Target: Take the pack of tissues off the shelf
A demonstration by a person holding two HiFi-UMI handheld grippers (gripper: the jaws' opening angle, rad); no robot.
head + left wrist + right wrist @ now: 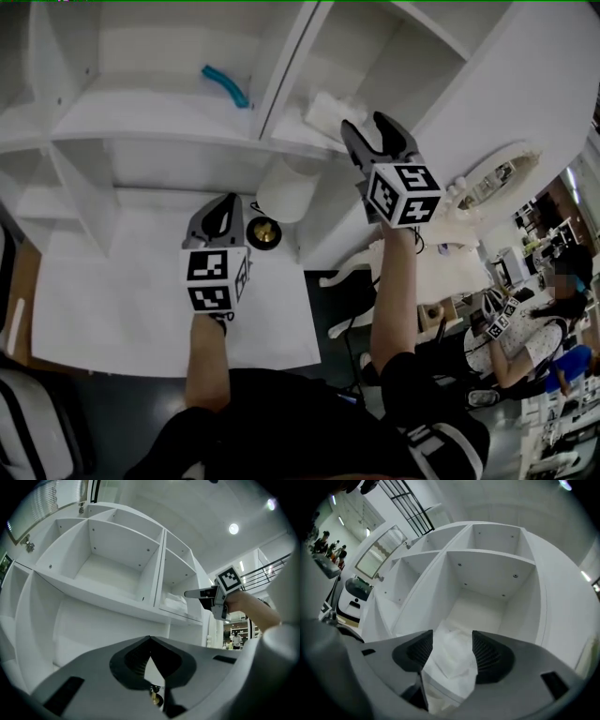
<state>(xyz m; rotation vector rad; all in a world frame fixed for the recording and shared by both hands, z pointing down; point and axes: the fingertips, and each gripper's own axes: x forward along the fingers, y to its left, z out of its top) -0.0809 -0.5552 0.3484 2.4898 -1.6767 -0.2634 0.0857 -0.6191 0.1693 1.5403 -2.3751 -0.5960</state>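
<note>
The tissue pack (452,665) is partly hidden behind the right gripper (452,637).

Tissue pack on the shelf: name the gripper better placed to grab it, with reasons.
Right. The right gripper is up at the shelf, jaws apart, with the pack of tissues lined up between them. The left gripper sits lower, jaws together, off to the side.

The shelf (159,117) and pack of tissues (452,663) are white, the curved piece (228,86) teal.
</note>
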